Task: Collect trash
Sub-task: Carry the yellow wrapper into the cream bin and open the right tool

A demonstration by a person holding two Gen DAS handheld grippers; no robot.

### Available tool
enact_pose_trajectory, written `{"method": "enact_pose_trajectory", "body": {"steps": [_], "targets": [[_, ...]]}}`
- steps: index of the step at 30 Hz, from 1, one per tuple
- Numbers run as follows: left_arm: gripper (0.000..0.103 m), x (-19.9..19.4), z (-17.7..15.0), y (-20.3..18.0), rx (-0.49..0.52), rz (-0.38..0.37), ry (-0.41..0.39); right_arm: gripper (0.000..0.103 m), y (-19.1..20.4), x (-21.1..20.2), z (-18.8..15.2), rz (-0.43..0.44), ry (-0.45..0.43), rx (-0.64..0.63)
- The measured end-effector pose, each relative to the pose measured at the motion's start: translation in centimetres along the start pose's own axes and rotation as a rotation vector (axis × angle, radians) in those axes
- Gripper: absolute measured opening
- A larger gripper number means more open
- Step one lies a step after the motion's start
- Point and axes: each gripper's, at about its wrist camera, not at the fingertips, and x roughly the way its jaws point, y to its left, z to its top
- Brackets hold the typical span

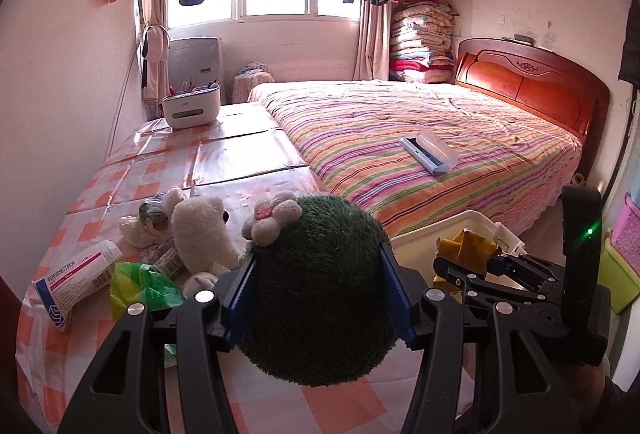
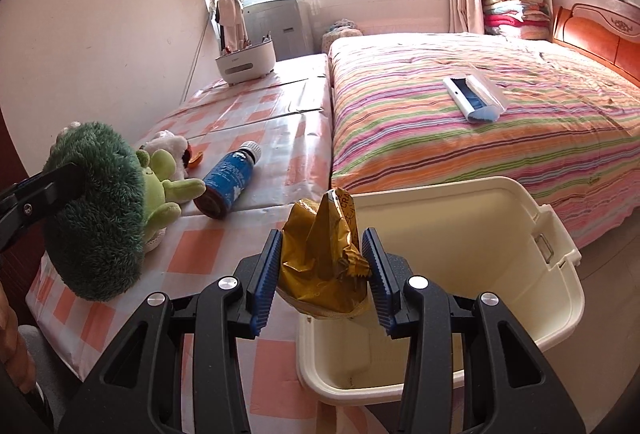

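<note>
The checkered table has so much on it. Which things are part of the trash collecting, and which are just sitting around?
Part of the job:
- gold wrapper, pinched in the right gripper above the cream bin
- crumpled green bag
- medicine box, probably

Just lying about:
- green plush toy, gripped by the left gripper
- white plush toy
- blue bottle, unclear
- lint brush on the bed

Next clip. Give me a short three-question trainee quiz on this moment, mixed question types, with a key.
1. True or false: the right gripper holds the wrapper above the bin.
2. The left gripper is shut on: A) the bottle B) the green plush C) the medicine box.
3. Fill in: the bottle lies on its side on the checked ____.

Key: 1 true; 2 B; 3 table.
</note>
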Motion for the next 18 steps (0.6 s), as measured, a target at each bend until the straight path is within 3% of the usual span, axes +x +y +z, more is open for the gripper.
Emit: {"method": "enact_pose_trajectory", "body": {"steps": [11,14,18], "targets": [[0.055,1.2,1.6,-4.2,0.055,-0.088,-0.002,0.044,-5.2,-0.7,-0.3,-0.113,0.000,0.121],[0.055,1.5,2.1,-5.0,0.066,-0.100,-0.007,0.053,-6.1,-0.7,-0.3,-0.112,-0.001,0.154],[0.055,2.0,2.5,-5.6,0.076,-0.114,-0.009,0.076,-6.7,-1.3,-0.3,-0.121,-0.034,0.177]]}}
